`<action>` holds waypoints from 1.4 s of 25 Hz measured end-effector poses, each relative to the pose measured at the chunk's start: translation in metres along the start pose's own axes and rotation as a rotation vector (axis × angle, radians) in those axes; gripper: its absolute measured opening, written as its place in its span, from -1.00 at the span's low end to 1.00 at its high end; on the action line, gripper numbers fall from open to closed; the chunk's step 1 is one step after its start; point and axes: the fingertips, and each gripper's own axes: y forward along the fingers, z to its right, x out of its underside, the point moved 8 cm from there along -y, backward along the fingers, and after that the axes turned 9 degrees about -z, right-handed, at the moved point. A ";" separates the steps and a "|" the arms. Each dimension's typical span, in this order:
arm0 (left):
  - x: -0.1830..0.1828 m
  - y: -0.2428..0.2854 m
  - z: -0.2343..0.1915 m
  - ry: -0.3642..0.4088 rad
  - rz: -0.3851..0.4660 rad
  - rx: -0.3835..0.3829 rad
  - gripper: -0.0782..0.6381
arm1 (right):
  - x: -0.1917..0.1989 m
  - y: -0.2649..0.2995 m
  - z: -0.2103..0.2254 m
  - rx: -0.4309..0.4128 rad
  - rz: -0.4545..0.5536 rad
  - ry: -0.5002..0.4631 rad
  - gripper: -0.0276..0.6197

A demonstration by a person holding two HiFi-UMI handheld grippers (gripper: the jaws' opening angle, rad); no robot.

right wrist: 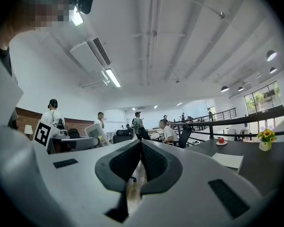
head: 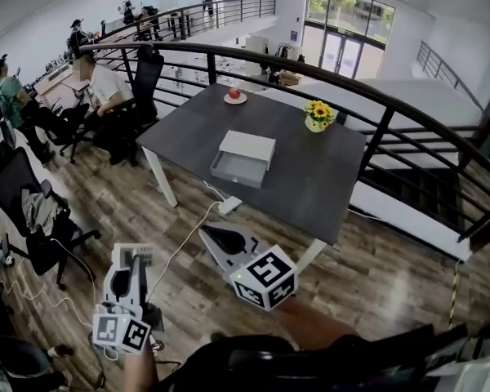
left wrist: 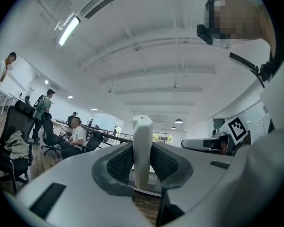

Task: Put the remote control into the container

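Observation:
A white remote control (left wrist: 142, 150) stands upright between the pads of my left gripper (left wrist: 142, 167), which is shut on it. In the head view that gripper (head: 131, 261) is low at the left, over the wooden floor, well short of the table. The container (head: 245, 158) is a white box with an open grey drawer in the middle of the dark table (head: 327, 186); it also shows as a white box (right wrist: 229, 161) in the right gripper view. My right gripper (head: 211, 235) is near the table's front edge, its pads (right wrist: 141, 150) pressed together with nothing between them.
A yellow flower pot (head: 318, 114) and a red apple on a saucer (head: 234, 95) stand at the table's far side. A black railing (head: 376, 96) curves behind it. A power strip (head: 229, 205) with its cable lies on the floor. Office chairs (head: 33, 211) and seated people are at left.

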 end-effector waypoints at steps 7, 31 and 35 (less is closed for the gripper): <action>0.007 0.017 -0.042 0.001 -0.020 0.065 -0.48 | 0.004 0.034 -0.008 0.035 0.028 0.026 -0.91; -0.023 0.161 -0.112 0.006 -0.043 0.119 -0.48 | -0.030 0.131 0.113 0.111 0.014 0.070 -0.91; -0.026 0.201 -0.114 0.009 -0.050 0.126 -0.48 | -0.033 0.141 0.151 0.128 0.017 0.080 -0.91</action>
